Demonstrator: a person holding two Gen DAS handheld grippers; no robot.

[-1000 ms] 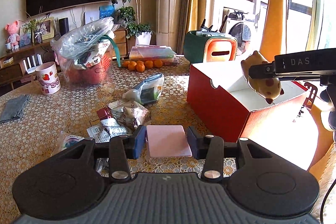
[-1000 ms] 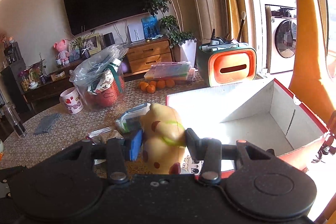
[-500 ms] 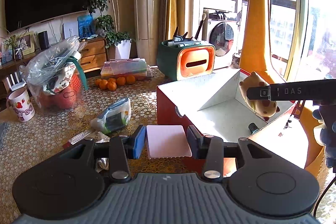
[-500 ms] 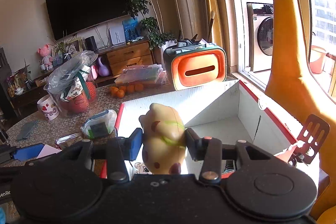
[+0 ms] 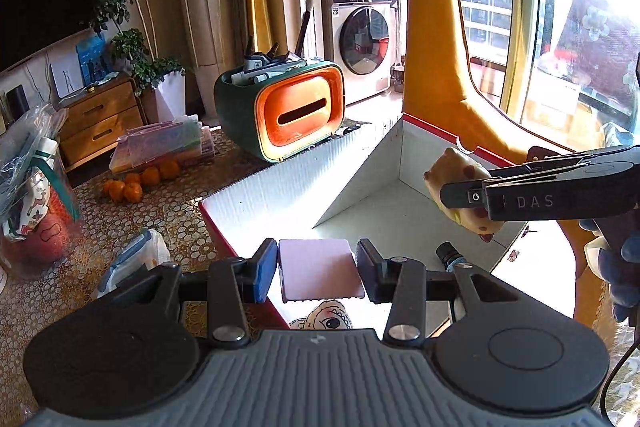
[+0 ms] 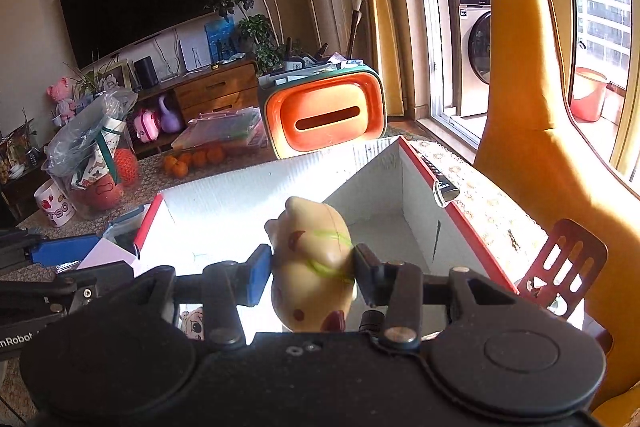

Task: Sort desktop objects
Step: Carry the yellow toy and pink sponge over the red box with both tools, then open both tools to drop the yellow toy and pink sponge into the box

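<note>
1. My left fingers (image 5: pixel 317 269) clench a pink pad (image 5: pixel 320 269) over the red box's (image 5: pixel 224 227) near edge.
2. My right fingers (image 6: pixel 312 273), their arm marked "DAS", grip a yellow spotted toy (image 6: pixel 314 267) above the open box.
3. Inside lie a cartoon-faced item (image 5: pixel 326 317) and a dark bottle (image 5: pixel 450 255).
4. Beyond, on the lace-covered worktop (image 5: pixel 120 227), an orange-fronted organiser (image 5: pixel 296 113) holds pens; oranges (image 5: pixel 136 183) sit nearby.

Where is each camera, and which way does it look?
Left wrist: sits on the left gripper, looks forward over the pink pad into the red box; the right gripper and a gloved hand show.
Right wrist: sits on the right gripper, looks over the toy into the box; the left gripper shows.
Both share the box, the tissue holder and the oranges.
</note>
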